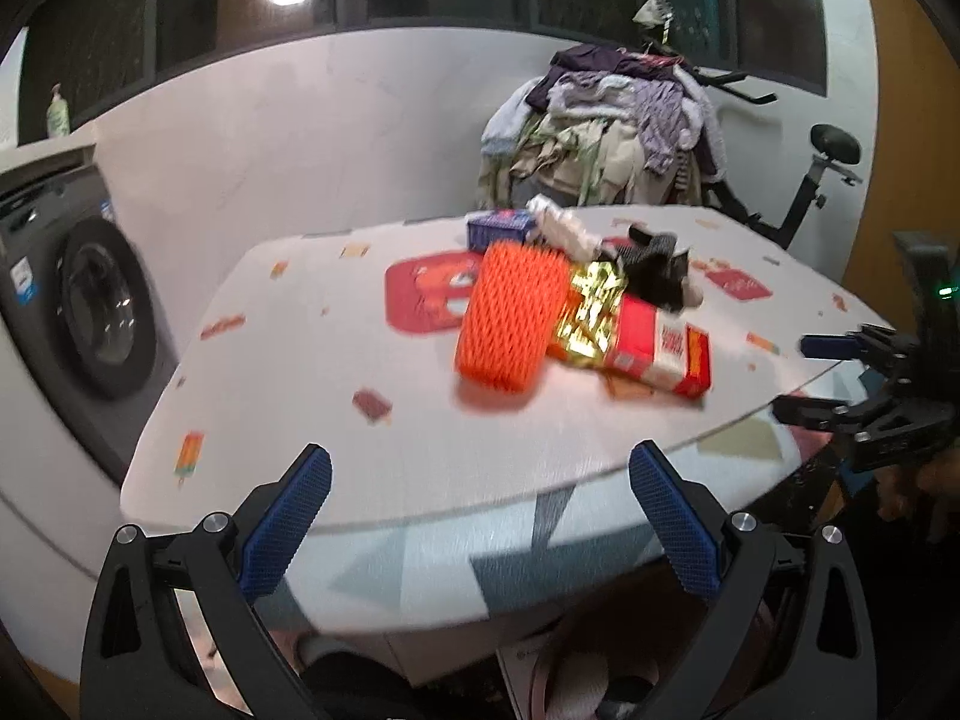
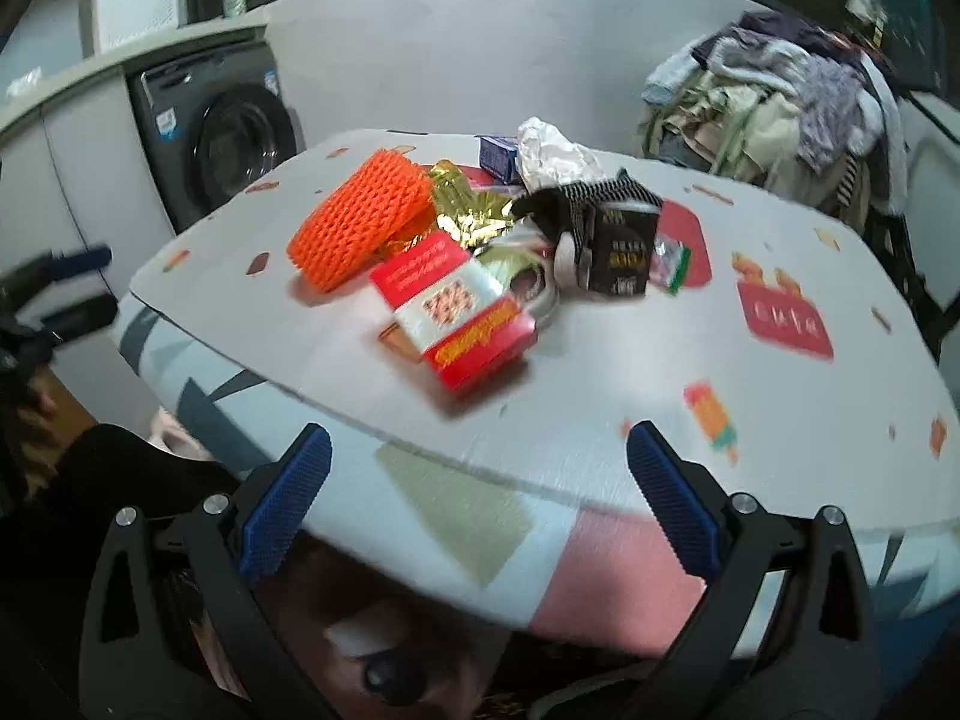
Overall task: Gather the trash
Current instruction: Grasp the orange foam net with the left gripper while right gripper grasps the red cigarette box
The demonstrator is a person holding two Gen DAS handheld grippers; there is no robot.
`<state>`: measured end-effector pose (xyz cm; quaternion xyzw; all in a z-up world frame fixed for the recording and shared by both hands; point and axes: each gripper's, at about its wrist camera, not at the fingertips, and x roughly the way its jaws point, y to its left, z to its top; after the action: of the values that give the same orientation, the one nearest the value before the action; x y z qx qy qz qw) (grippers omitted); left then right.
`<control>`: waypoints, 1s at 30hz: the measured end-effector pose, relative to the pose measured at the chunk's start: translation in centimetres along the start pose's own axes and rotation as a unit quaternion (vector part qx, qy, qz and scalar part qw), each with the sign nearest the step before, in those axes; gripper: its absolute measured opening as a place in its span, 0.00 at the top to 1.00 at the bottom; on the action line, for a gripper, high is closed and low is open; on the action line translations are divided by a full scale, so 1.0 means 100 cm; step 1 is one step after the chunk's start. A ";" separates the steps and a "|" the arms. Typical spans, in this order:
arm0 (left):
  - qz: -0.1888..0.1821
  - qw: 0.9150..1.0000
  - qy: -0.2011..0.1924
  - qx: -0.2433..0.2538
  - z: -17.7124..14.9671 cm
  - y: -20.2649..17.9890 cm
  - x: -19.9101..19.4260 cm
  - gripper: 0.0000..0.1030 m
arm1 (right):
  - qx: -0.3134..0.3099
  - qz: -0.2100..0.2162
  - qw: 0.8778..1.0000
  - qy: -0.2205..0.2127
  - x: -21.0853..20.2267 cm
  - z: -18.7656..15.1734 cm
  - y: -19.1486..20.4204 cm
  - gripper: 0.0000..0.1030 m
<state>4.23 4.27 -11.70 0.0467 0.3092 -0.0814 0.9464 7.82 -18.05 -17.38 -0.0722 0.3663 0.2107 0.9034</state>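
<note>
A pile of trash lies on the table [image 1: 288,396]: an orange foam net [image 1: 510,315], crumpled gold foil [image 1: 591,312], a red and white box [image 1: 657,354], a black carton [image 1: 660,273], a blue box [image 1: 501,228] and white crumpled paper [image 1: 561,222]. My left gripper [image 1: 480,516] is open and empty at the table's near edge. My right gripper [image 2: 480,504] is open and empty, short of the same pile: net [image 2: 366,216], red box [image 2: 462,318], black carton [image 2: 621,252], foil [image 2: 462,207]. The right gripper also shows in the left wrist view [image 1: 840,378].
A washing machine [image 1: 78,300] stands left of the table. A heap of clothes [image 1: 606,126] sits behind it on an exercise bike [image 1: 822,180]. The table [image 2: 780,420] has a patterned cloth hanging over its edge.
</note>
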 end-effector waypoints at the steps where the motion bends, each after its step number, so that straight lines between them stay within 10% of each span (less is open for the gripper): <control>1: -0.002 1.000 -0.004 0.003 0.004 0.001 0.001 0.06 | -0.011 0.007 1.000 0.000 0.004 0.006 -0.001 0.06; 13: 0.009 0.998 0.058 -0.014 0.032 0.021 0.044 0.06 | -0.143 0.044 0.989 0.020 0.063 0.060 0.024 0.14; 23: -0.025 0.996 0.073 -0.042 0.025 0.032 0.063 0.06 | -0.145 0.046 0.987 0.045 0.095 0.065 0.027 0.38; 30: -0.059 0.995 0.058 -0.048 0.041 0.029 0.075 0.06 | -0.061 0.059 0.996 -0.032 0.048 0.067 0.015 0.39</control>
<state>13.09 5.61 -12.77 -0.0128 0.3691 -0.1191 0.9216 14.48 -13.19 -15.86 -0.0987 0.3269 0.2882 0.8946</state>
